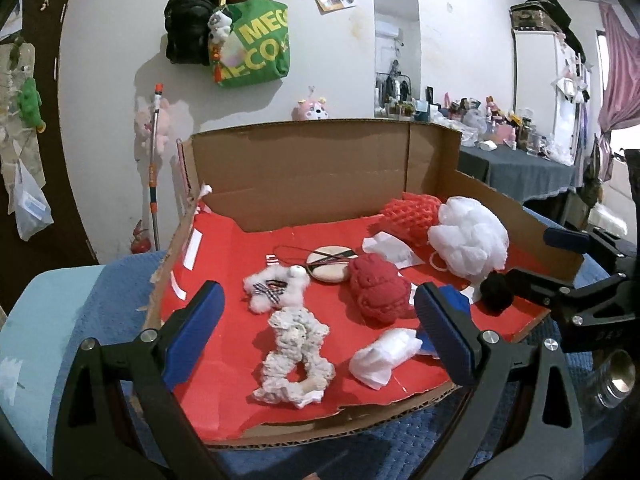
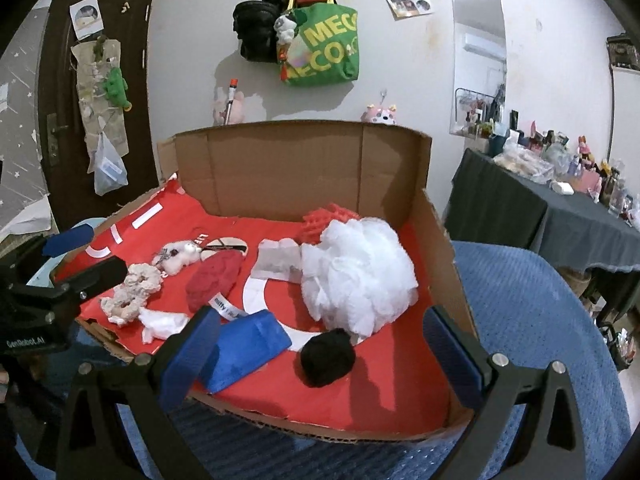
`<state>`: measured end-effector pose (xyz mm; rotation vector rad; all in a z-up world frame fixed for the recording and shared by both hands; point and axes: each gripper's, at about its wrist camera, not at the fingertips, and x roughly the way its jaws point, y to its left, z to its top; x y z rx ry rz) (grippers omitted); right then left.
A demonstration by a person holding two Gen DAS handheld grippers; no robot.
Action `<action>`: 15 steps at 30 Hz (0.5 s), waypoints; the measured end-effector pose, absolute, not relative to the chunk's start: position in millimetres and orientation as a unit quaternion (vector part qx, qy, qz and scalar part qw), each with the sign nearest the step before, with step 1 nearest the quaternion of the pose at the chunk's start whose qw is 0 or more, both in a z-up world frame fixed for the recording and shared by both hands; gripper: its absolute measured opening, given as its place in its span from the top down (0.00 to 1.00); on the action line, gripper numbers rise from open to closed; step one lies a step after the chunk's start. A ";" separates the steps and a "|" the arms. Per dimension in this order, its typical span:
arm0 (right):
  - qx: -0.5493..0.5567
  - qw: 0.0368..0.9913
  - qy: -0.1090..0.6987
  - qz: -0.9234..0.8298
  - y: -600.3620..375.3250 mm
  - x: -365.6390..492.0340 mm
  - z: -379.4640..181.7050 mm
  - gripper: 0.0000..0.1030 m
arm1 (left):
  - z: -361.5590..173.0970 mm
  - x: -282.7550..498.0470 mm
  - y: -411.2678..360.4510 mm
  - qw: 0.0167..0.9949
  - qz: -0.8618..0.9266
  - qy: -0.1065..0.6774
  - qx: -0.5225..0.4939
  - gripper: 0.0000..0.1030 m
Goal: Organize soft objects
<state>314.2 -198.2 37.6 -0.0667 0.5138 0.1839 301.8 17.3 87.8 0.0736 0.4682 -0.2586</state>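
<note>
A shallow cardboard box (image 2: 400, 168) with a red lining fills the middle of both views, sitting on a blue quilted bed cover (image 2: 540, 320). Its back and right walls stand upright; the near edge is low and ragged, and the left wall folds outward.

Largest inside is a white mesh bath pouf (image 2: 356, 272), right of centre and near the right wall. Behind it, against the back wall, lies a red foam net (image 2: 332, 214). A red knitted piece (image 2: 214, 276) sits mid-floor. A blue sponge block (image 2: 248, 344) lies at the near edge, and just right of it a black pompom (image 2: 328, 356). A cream crocheted scrunchie (image 1: 296, 356) is at lower centre of the left view, with a crumpled white tissue (image 1: 384, 354) to its right and a fluffy white charm with a checked bow (image 1: 276, 286) above it. A round powder puff (image 1: 328, 264) lies behind that.

Bare red floor is open in the near right corner and along the left side.

The left gripper (image 1: 320, 332) hovers over the near edge, fingers wide apart, empty. The right gripper (image 2: 320, 356) likewise has its fingers spread, framing the sponge and pompom without touching them.
</note>
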 end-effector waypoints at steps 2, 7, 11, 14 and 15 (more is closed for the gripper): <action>-0.035 0.962 0.256 0.092 -196.7 314.4 36.1 0.00 | 86.1 302.7 15.5 0.962 -0.135 0.236 0.035 0.06; -0.041 0.961 0.262 0.079 -193.9 314.9 32.9 0.00 | 83.6 303.1 16.0 0.959 -0.141 0.245 0.027 0.06; -0.035 0.961 0.266 0.070 -195.3 314.6 32.1 0.00 | 80.8 305.8 18.9 0.954 -0.144 0.264 0.016 0.06; -0.036 0.961 0.267 0.065 -194.9 314.5 32.3 0.00 | 77.9 308.1 20.5 0.950 -0.142 0.279 0.010 0.06; -0.038 0.961 0.267 0.063 -194.5 314.6 32.3 0.00 | 77.0 308.3 20.7 0.949 -0.140 0.282 0.011 0.06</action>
